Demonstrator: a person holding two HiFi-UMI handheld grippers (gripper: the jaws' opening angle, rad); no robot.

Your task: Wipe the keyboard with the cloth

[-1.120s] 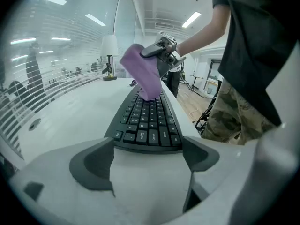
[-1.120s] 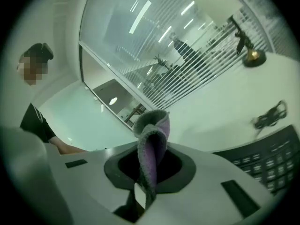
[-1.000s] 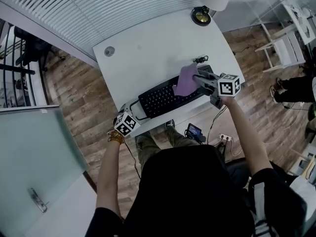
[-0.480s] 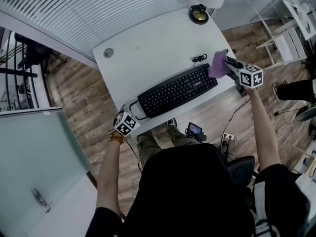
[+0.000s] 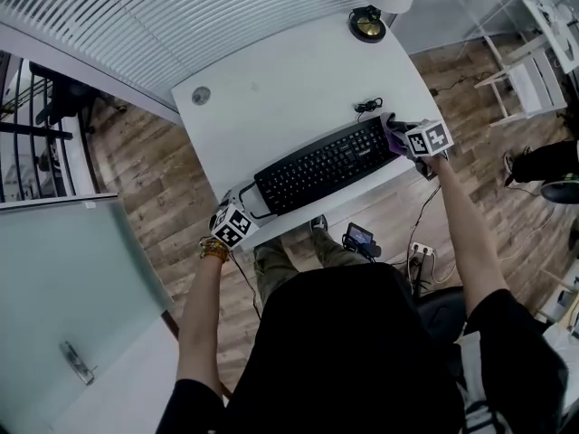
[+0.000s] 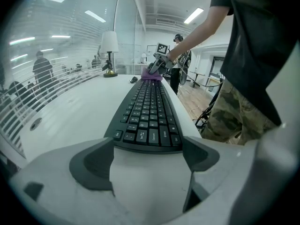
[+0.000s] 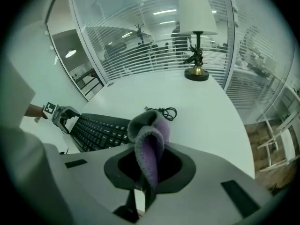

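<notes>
**A:** What has the right gripper (image 7: 146, 182) got?

**B:** The cloth (image 7: 151, 135). Its jaws are pinched narrow on one fold, and the rest is bunched up above them. It is at the right end of the keyboard (image 5: 321, 168). I can't tell whether the cloth is on the last keys or just over them.

**A:** And the left gripper (image 6: 147, 161)?

**B:** Its jaws are wide and hold nothing. The keyboard's left end sits at their mouth, but I can't tell if the pads touch it.

**A:** So what could go wrong?

**B:** First, the pinch is thin. Dragging across ridged keys could tug the cloth loose. Second, with so little cloth hanging out, the hard jaws may ride the keys instead, pressing or scraping them.

**A:** Would the keyboard stay put?

**B:** I doubt it, unless the left jaws brace it. The table (image 5: 289, 80) looks smooth, and a sideways stroke would likely shove the keyboard along. It also lies near the front edge, so a skewed push could tip a corner over.

**A:** Anything else close by?

**B:** The coiled cable (image 7: 161, 111), just beyond the right end. A wide stroke could snag it.
</notes>
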